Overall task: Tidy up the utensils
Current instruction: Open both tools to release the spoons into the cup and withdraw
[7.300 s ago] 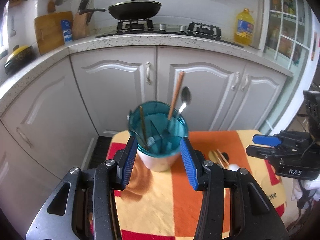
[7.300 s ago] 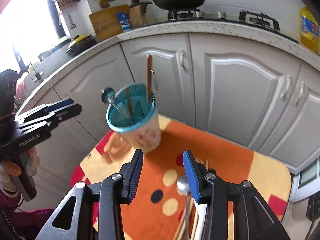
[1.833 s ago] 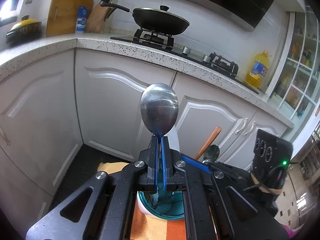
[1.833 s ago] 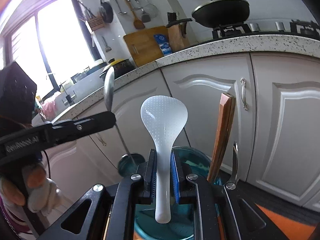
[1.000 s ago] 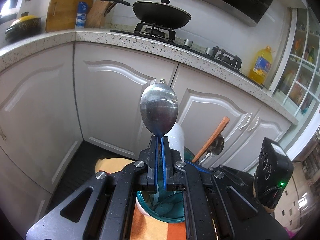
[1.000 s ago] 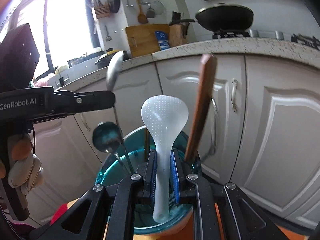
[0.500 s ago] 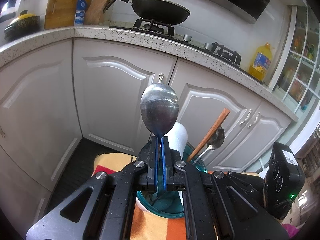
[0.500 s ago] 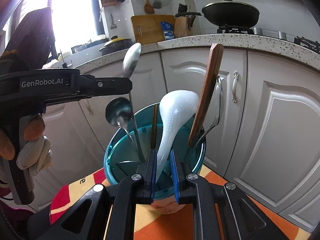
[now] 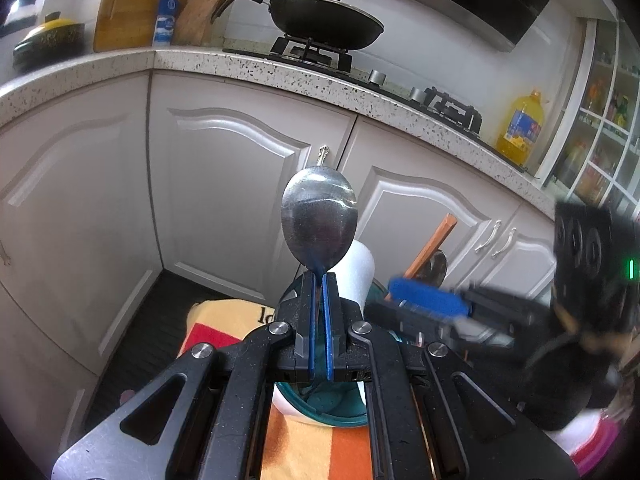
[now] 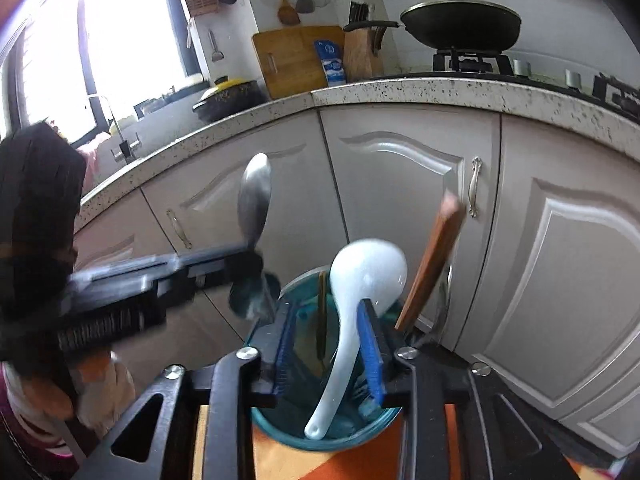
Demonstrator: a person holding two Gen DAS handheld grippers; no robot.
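Observation:
A teal-rimmed utensil holder (image 10: 320,440) stands on the orange cloth, also low in the left wrist view (image 9: 320,404). My left gripper (image 9: 319,312) is shut on a metal spoon (image 9: 319,228), bowl up, over the holder; the spoon also shows in the right wrist view (image 10: 255,200). My right gripper (image 10: 328,344) is open just above the holder. The white rice spoon (image 10: 360,292) stands loose in the holder, leaning between the fingers (image 10: 370,348). A wooden spatula (image 10: 434,260) and another metal spoon (image 9: 438,266) also stand in it.
White cabinet doors (image 9: 240,184) and a speckled counter (image 9: 280,76) stand close behind. A wok (image 9: 326,20) sits on the stove, a yellow oil bottle (image 9: 520,124) at the right. The orange patterned cloth (image 9: 312,452) covers the small table.
My right gripper has opened and let go of the white rice spoon, which now rests in the holder. My left gripper still holds the metal spoon and sits slightly lower.

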